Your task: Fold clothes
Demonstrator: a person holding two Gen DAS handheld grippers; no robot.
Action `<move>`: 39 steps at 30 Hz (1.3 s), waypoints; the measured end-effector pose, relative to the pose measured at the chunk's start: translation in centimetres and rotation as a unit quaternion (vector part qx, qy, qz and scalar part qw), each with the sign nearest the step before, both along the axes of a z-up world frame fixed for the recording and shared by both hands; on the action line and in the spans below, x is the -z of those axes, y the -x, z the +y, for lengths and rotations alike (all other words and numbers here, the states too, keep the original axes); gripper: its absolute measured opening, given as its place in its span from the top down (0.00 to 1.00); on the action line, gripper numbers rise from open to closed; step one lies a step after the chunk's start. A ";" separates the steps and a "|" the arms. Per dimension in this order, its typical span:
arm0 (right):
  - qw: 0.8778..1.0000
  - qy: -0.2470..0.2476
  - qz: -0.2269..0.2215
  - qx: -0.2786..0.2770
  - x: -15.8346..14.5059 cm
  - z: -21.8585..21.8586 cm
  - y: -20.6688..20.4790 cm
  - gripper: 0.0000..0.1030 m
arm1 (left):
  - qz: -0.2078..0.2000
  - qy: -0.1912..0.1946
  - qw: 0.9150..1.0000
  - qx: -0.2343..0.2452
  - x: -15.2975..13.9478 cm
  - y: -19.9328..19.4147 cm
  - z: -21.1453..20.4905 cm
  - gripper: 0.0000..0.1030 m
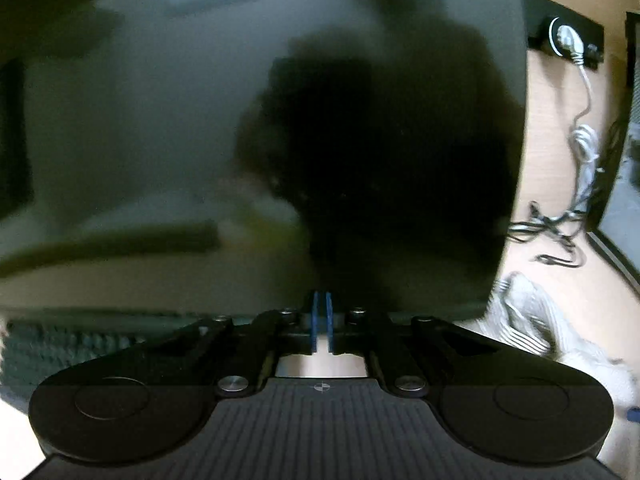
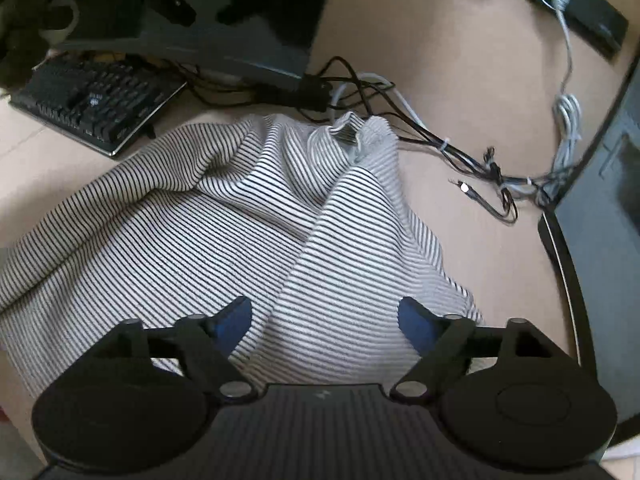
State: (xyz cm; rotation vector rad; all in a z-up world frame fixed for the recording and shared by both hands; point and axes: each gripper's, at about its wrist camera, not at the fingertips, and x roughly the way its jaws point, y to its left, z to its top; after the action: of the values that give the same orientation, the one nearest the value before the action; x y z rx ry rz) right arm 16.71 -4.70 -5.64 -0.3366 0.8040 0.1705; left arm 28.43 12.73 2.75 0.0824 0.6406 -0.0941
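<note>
A white shirt with thin black stripes (image 2: 224,232) lies rumpled on the beige table (image 2: 460,60), its collar (image 2: 348,132) toward the far side. My right gripper (image 2: 325,324) hovers open just above the near part of the shirt, one blue pad (image 2: 234,322) on each side of a long crease, with nothing pinched. In the left wrist view only a corner of the shirt (image 1: 528,320) shows at the lower right. My left gripper (image 1: 322,320) is shut, its blue pads pressed together with nothing visible between them, close in front of a dark monitor screen (image 1: 240,120).
A black keyboard (image 2: 96,100) and the monitor base (image 2: 224,20) stand beyond the shirt on the left. Tangled black cables (image 2: 440,144) and a coiled white cable (image 2: 566,112) lie to the right of the collar. A black power strip (image 2: 580,8) sits far right.
</note>
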 end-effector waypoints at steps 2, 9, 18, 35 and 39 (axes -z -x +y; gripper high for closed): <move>1.000 0.005 0.015 0.000 1.1 0.3 -1.0 0.24 | 0.014 0.018 1.000 0.005 0.6 0.5 -0.1 0.86; 0.999 -0.038 0.015 0.021 -0.9 -3.4 -1.9 0.94 | 0.050 0.095 0.994 0.036 1.2 4.2 0.0 0.50; 0.979 0.108 -0.153 0.085 -9.0 -11.8 -5.0 0.99 | 0.083 0.119 0.985 0.088 3.2 6.5 -4.1 0.20; 0.996 -0.089 -0.005 -0.016 -2.9 -9.4 -6.8 0.91 | 0.181 0.135 0.969 0.103 9.8 6.4 -6.8 0.14; 0.998 -0.043 0.035 -0.024 1.4 -8.4 -6.8 0.90 | 0.145 0.095 0.983 0.067 8.2 5.8 -4.3 0.17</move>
State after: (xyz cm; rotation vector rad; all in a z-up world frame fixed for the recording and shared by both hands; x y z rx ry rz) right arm 23.51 -13.07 -7.03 -0.2710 0.8562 0.2624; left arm 22.67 8.42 -5.40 -0.0744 0.9143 -0.2998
